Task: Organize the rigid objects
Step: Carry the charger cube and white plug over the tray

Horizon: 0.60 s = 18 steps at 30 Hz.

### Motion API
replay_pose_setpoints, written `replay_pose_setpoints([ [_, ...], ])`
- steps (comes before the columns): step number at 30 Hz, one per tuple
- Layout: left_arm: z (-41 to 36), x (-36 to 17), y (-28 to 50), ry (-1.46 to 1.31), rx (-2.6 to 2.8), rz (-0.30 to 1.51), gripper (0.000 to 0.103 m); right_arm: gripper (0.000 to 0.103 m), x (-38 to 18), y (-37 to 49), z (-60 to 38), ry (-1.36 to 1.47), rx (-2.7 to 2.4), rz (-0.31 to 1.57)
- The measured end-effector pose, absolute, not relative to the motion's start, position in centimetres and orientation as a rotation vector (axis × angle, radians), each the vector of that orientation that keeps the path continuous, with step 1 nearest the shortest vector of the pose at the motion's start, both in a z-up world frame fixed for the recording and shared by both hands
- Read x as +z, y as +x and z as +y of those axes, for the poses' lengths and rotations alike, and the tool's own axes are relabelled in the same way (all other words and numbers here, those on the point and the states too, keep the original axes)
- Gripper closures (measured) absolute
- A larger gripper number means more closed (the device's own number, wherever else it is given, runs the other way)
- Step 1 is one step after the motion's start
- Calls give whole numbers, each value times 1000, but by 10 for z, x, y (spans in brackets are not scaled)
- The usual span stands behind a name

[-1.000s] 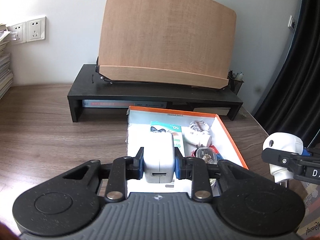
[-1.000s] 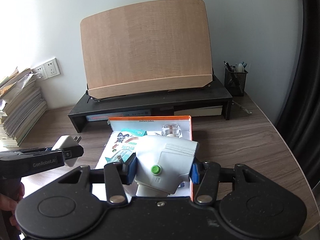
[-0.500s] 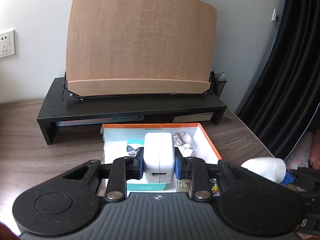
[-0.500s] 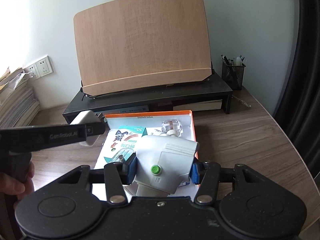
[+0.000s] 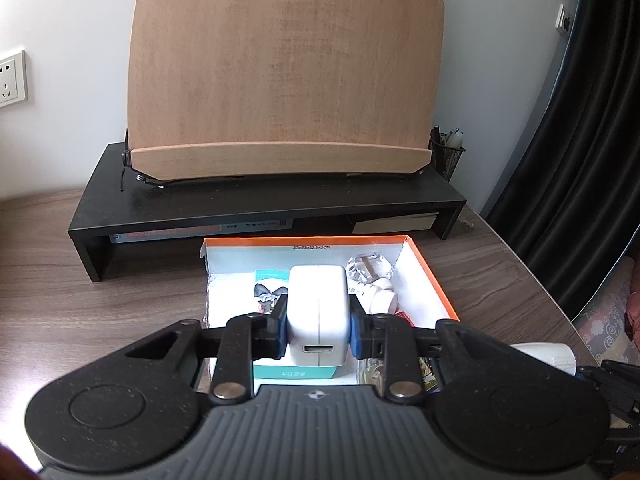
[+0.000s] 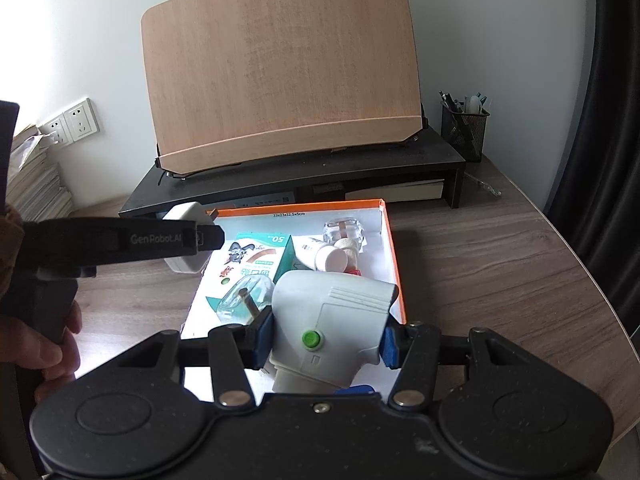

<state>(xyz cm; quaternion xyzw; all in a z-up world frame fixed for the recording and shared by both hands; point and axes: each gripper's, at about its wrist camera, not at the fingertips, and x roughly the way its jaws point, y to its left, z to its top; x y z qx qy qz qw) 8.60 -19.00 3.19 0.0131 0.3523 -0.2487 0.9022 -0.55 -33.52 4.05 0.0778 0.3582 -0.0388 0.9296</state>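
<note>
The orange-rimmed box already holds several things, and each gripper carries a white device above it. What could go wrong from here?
1. The box looks crowded: the white charger in the left gripper hangs over the teal carton, so it may land tilted.
2. The plug-in device in the right gripper could strike the clear bottle beneath.
3. The grippers are close and could bump.

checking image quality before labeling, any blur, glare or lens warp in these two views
Left wrist view: sharp, wooden board bulges from fisheye warp, corners vignetted. Right wrist view: sharp too, desk edge curves, bright washed-out wall top left, black curtain underexposed.
</note>
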Motion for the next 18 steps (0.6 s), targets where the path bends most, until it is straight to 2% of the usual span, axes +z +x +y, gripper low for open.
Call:
replay_pose_setpoints([
  [18,-204,25,90,34,-544,756,74,42,33,-14,-334,172,-90,767],
])
